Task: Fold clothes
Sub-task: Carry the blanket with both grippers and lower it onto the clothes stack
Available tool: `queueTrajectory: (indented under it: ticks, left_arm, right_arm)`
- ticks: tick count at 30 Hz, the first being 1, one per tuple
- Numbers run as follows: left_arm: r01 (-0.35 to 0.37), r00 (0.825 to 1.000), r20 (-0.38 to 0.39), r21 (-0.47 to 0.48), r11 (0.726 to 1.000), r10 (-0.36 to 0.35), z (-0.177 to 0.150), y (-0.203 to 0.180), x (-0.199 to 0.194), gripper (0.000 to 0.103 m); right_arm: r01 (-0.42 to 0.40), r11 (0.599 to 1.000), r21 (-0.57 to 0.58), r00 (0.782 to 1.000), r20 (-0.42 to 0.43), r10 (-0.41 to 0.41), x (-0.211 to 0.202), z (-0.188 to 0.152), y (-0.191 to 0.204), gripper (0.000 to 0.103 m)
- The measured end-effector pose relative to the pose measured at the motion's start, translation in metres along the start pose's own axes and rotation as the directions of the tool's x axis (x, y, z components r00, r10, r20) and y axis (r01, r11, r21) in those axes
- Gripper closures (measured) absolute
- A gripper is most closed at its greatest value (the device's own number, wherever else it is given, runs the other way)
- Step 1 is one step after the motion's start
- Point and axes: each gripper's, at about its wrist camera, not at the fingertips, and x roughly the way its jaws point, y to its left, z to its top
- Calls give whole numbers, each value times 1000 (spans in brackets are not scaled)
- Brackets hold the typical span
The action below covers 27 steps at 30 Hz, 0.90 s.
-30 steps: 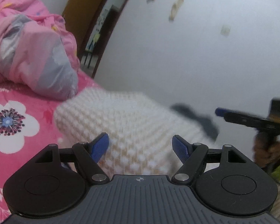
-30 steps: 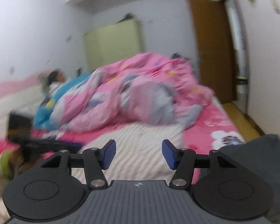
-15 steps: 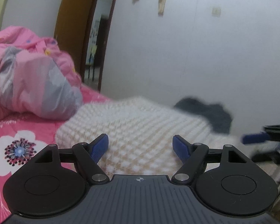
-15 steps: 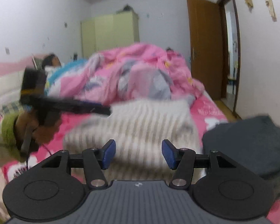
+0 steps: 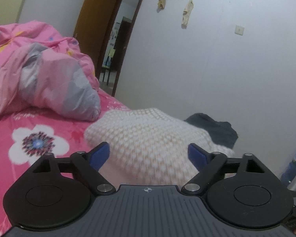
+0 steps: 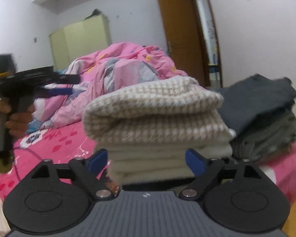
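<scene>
A folded cream and beige knitted sweater (image 5: 148,136) lies on the pink flowered bed sheet (image 5: 13,126). In the right wrist view the sweater (image 6: 154,106) tops a stack of folded cream clothes (image 6: 167,158). My left gripper (image 5: 149,156) is open and empty, just in front of the sweater. My right gripper (image 6: 146,161) is open and empty, its blue fingertips either side of the stack's lower layers. The left gripper also shows in the right wrist view (image 6: 55,85), held in a hand at the left.
A pile of folded dark grey clothes (image 6: 262,114) sits to the right of the stack, also seen in the left wrist view (image 5: 217,130). A crumpled pink and grey duvet (image 5: 39,83) fills the bed behind. A white wall (image 5: 207,69) runs beside the bed.
My right gripper has dropped lower and moved close to the cream stack, which now fills its view. My left gripper has drawn back and turned; the right gripper has left its view.
</scene>
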Motion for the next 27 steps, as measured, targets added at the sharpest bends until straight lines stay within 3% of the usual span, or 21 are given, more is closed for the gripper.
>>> queueTrajectory:
  ticks: [2, 7, 16, 21, 27]
  left_arm:
    - [-1, 1000, 7, -1, 1000, 1, -11, 3, -21, 2]
    - [-6, 1000, 2, -35, 999, 6, -44, 3, -57, 0]
    - [-171, 978, -129, -65, 983, 161, -107, 1, -77, 0]
    - [-277, 949, -160, -18, 961, 271, -125, -2, -82, 0]
    - [-319, 928, -186, 42, 947, 321, -143, -8, -82, 0]
  right_arm:
    - [15, 1000, 25, 1000, 21, -15, -5, -6, 11, 1]
    - [80, 996, 43, 995, 51, -82, -17, -17, 43, 0]
    - [211, 975, 70, 977, -46, -208, -2, -43, 82, 0]
    - [318, 944, 92, 943, -137, -305, 15, -52, 97, 0]
    - [409, 900, 153, 899, -238, -368, 27, -64, 104, 0]
